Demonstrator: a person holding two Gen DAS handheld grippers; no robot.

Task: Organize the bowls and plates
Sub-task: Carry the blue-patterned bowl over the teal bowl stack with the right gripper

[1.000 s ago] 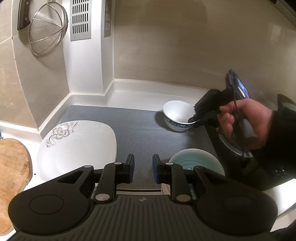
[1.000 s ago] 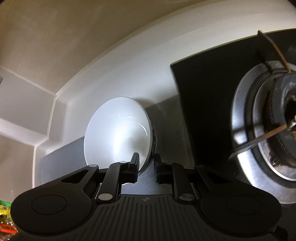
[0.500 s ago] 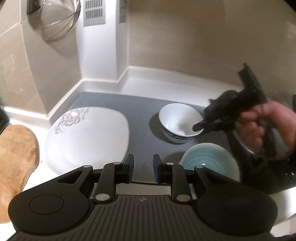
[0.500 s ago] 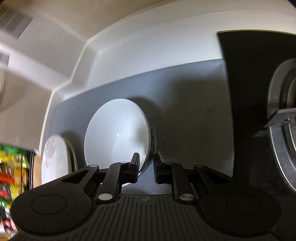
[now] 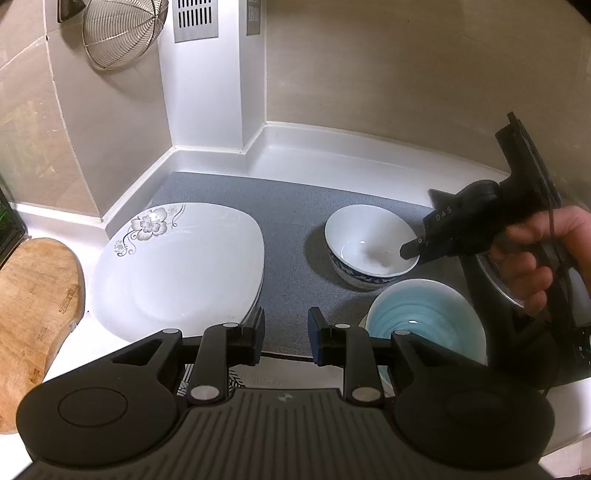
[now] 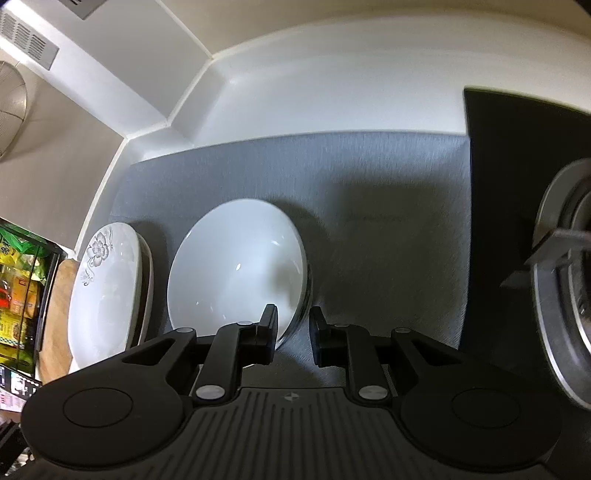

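In the left wrist view a white bowl with a blue band (image 5: 371,245) stands on the grey mat (image 5: 288,206). My right gripper (image 5: 410,254) straddles its right rim, one finger inside, a narrow gap between the jaws; in the right wrist view the gripper (image 6: 293,325) has the bowl's (image 6: 236,269) rim between its fingers. A light blue bowl (image 5: 424,321) sits in front of it. A white flowered plate (image 5: 177,269) lies at the left. My left gripper (image 5: 286,336) hovers open and empty over the mat's front edge.
A wooden cutting board (image 5: 33,295) lies at the far left. A gas stove (image 6: 554,258) borders the mat on the right. A wire strainer (image 5: 122,33) hangs on the wall. The white backsplash ledge (image 5: 351,155) runs behind the mat.
The right gripper has carried the white bowl left and forward across the mat, away from the stove and towards the plate. The left gripper's view shifted left, bringing the plate and the blue bowl closer.
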